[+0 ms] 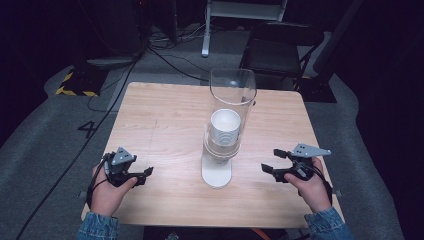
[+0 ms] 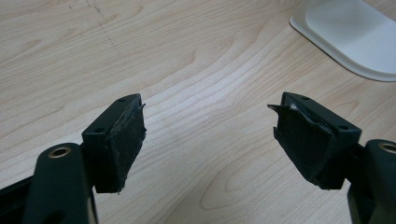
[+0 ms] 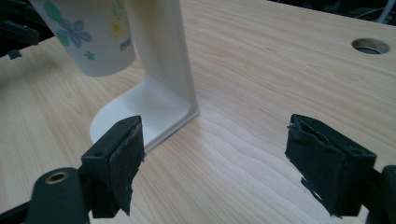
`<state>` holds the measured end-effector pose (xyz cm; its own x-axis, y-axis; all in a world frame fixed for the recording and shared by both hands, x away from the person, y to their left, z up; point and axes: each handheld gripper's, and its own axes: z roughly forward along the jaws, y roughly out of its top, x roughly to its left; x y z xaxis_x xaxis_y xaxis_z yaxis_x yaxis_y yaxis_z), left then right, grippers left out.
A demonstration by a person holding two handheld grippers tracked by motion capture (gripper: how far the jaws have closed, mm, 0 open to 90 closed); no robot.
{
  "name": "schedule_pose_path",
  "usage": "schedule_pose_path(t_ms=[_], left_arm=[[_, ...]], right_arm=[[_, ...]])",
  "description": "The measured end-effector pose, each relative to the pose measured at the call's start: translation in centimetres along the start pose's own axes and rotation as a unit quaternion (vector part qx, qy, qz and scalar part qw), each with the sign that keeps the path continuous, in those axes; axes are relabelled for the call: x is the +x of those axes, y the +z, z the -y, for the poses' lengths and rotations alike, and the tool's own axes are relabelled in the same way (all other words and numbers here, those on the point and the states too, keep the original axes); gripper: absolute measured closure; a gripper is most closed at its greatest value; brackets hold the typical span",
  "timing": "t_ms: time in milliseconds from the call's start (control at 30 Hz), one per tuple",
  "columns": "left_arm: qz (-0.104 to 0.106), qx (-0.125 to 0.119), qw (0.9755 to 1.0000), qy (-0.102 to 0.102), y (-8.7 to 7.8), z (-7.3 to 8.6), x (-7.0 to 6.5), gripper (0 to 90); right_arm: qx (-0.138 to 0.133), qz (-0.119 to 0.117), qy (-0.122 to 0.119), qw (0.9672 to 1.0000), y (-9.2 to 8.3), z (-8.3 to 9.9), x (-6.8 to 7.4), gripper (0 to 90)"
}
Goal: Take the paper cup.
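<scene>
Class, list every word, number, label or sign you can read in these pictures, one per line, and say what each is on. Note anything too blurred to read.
"4": a dark number marked on the grey floor, left of the table.
Black and yellow hazard stripes, no words: on the floor edge at far left.
Small print on the flowered paper cup: too blurred to read.
No other text is readable.

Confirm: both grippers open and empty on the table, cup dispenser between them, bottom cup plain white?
Not plain. The right gripper view shows the bottom cup printed with blue and green flowers. The rest holds: left gripper and right gripper are open and empty, with the cup dispenser between them.
</scene>
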<state>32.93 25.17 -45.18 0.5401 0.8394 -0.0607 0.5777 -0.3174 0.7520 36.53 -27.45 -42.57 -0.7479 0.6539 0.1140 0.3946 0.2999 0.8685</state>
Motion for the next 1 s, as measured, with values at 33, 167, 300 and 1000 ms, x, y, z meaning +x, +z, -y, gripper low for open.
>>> schedule_pose_path(t_ms=[33,167,300,1000], left_arm=[[0.001,-0.002,1.0,-0.002,0.0,0.0,-0.1,24.0],[-0.002,-0.002,1.0,-0.003,-0.1,0.2,-0.1,24.0],[-0.003,0.001,1.0,-0.001,-0.1,0.3,0.0,24.0],[-0.002,0.005,1.0,-0.005,0.1,0.7,0.3,24.0]], right_arm=[[0.0,0.0,0.0,1.0,0.0,0.0,0.0,19.1],[-0.005,-0.025,-0.007,0.9996,1.2,-0.7,1.0,17.4],[-0.007,-0.049,-0.012,0.9987,2.2,-1.2,1.9,16.7],[-0.061,-0.09,-0.038,0.9933,7.6,-3.0,5.4,16.5]])
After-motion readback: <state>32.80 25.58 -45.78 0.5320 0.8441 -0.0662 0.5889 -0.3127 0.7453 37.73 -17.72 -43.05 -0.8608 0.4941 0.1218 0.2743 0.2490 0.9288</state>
